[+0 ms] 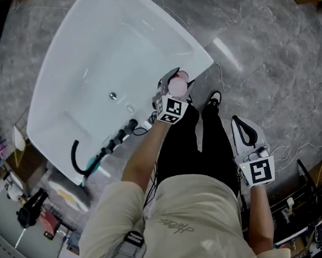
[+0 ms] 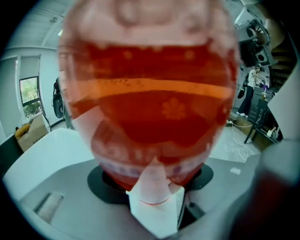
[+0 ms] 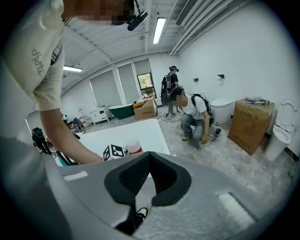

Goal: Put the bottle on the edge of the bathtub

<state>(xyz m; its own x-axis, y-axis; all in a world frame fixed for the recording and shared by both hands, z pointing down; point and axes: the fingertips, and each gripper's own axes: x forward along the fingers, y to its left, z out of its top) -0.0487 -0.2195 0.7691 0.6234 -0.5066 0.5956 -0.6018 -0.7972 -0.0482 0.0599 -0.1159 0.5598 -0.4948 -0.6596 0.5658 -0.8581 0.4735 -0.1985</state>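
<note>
left gripper (image 1: 172, 87): fingers clamped on the bottle (image 1: 178, 86), one on each side of its body; marker cube (image 1: 172, 111) just behind them, toward the person
bottle: between the left fingers, cap end up in the head view; clear body with red-orange liquid that fills nearly the whole left gripper view
bottle's place: at the near right rim of the bathtub (image 1: 45, 86), close to its corner; I cannot tell whether its base rests on the rim
right gripper (image 3: 149, 157): fingers closed tip to tip, nothing between them
right gripper's place: well apart from the bottle and the tub, out to the person's right above the floor (image 1: 269, 62); its cube (image 1: 259, 171) faces the head camera
ahead of the right fingers: the left gripper's cube and the bottle's pale cap against the white tub, the person's forearm reaching to them
beyond the left fingers: the tub's white inside with its drain (image 1: 112, 96)
to the left of the left fingers: black tap fitting (image 1: 120, 136) on the near rim, black hose (image 1: 77, 160) curling down from it
below the left fingers: the person's black trousers and a shoe (image 1: 214, 97) on the grey marbled floor
far beyond the right fingers: a crouching person (image 3: 194, 115), a cardboard box (image 3: 253, 123), a toilet (image 3: 281, 129)
</note>
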